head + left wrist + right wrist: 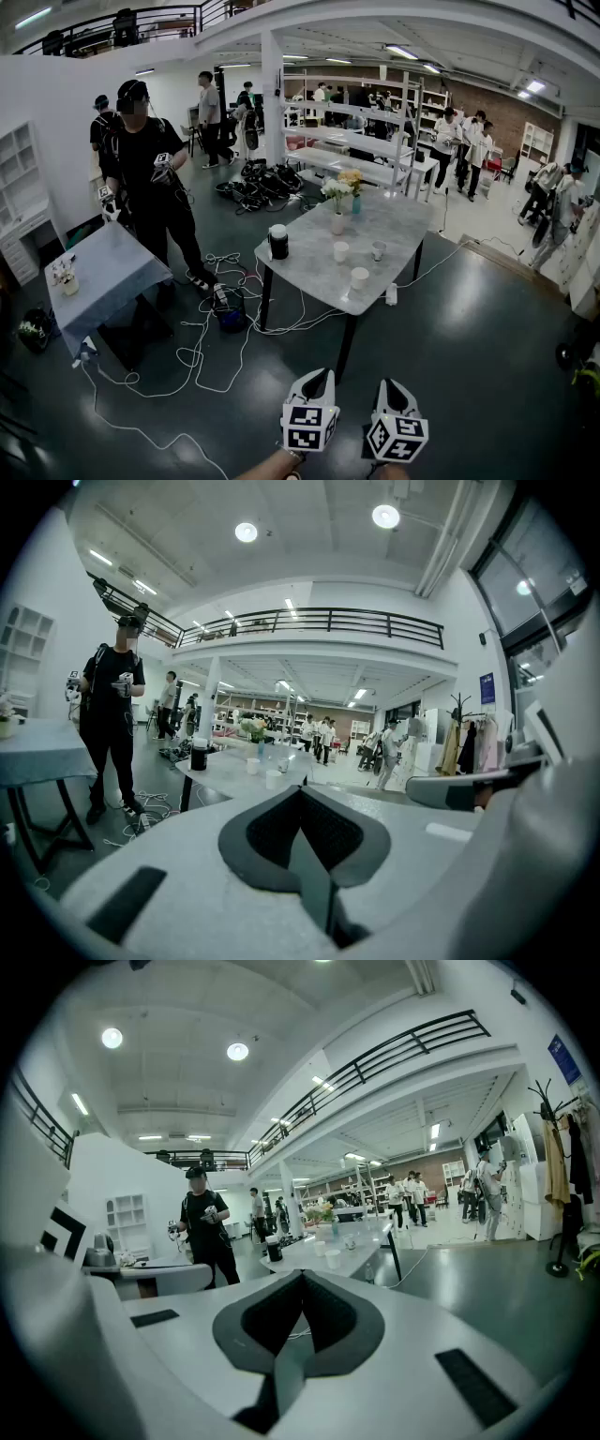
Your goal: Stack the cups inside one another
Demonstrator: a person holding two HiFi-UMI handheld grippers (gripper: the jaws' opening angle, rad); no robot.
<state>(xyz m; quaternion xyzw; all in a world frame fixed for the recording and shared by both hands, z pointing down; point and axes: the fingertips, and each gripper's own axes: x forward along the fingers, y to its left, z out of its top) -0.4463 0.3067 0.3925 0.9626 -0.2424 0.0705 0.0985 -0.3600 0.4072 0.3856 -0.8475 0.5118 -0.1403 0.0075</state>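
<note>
while three cups (340, 251) stand apart, vase (337, 224) holding flowers (337, 190) | left tool (317, 380), right tool (394, 384) pressed together

Open dark floor stretches from the left tool (317, 380) and the right tool (395, 386) to the near edge of the bench (305, 272). White cables (211, 323) sprawl over the floor along the bench's left side. On top, three cups (359, 278) stand apart with bare gaps between them. A black canister (277, 242) and a flower vase (337, 221) block the far-left part. A person in black (150, 173) stands well to the left, beside a smaller bench (108, 267).
</note>
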